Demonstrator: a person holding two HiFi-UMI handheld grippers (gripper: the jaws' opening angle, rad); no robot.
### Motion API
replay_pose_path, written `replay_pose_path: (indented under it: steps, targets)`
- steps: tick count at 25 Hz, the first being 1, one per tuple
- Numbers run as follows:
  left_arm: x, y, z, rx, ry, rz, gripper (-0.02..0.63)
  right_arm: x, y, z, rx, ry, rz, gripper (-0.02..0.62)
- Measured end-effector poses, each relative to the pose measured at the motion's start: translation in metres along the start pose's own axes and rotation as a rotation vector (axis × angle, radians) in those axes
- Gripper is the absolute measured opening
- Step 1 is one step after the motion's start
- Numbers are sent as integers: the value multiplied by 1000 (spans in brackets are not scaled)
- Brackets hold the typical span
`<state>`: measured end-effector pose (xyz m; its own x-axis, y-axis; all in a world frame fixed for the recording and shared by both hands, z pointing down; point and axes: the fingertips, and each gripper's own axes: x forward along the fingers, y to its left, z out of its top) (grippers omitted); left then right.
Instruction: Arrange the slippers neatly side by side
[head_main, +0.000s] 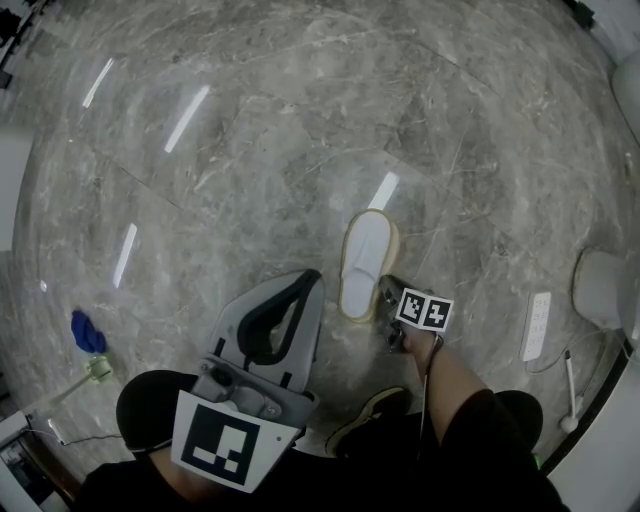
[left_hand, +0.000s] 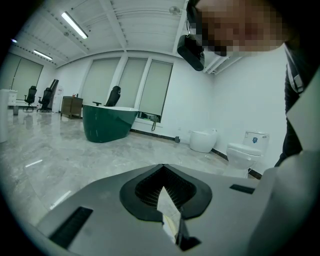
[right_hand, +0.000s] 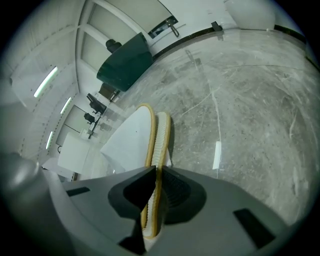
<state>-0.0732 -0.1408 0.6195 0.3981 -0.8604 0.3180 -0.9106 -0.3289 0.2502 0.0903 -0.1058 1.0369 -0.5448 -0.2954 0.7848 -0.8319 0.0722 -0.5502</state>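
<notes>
A white slipper (head_main: 365, 258) with a tan rim lies toe-away at the floor's middle. My right gripper (head_main: 386, 297) is shut on its heel edge. In the right gripper view the slipper (right_hand: 145, 142) runs edge-on out from the right gripper (right_hand: 156, 171), ribbed sole toward the floor. Whether it rests on the floor I cannot tell. My left gripper (head_main: 298, 287) is raised and level. In the left gripper view its jaws (left_hand: 163, 169) pinch a thin white, cream-edged piece (left_hand: 168, 216), seemingly the second slipper's edge. A dark tan-rimmed shape (head_main: 368, 416) shows below that gripper.
A blue cloth (head_main: 88, 332) lies at the left. A white power strip (head_main: 536, 326) and a white fixture (head_main: 602, 288) sit at the right. The left gripper view looks across to a green bathtub (left_hand: 107, 121) and two white toilets (left_hand: 245, 151).
</notes>
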Motion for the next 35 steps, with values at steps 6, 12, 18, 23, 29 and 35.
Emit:
replay_pose_path:
  steps: [6,12,18,23,29,35]
  targets:
    - [1,-1,5,-3,-19,-19,2,-13,5,7,-6,5,12,28]
    - [3,-4,16,-9,-53,-51,2,-41,2,21,-14,0,-34,21]
    - [3,-5,26,-19,-79,-76,2,-68,-22,39,-95,0,-223,20]
    - [2,-8,32,-24,-94,-96,2,-93,-35,61,-162,-6,-336,21]
    - [-3,-3,32,-31,-101,-91,2,-91,-35,77,-351,28,-462,20]
    - [-6,-3,33,-30,-103,-97,2,-68,-2,69,-416,11,-439,21]
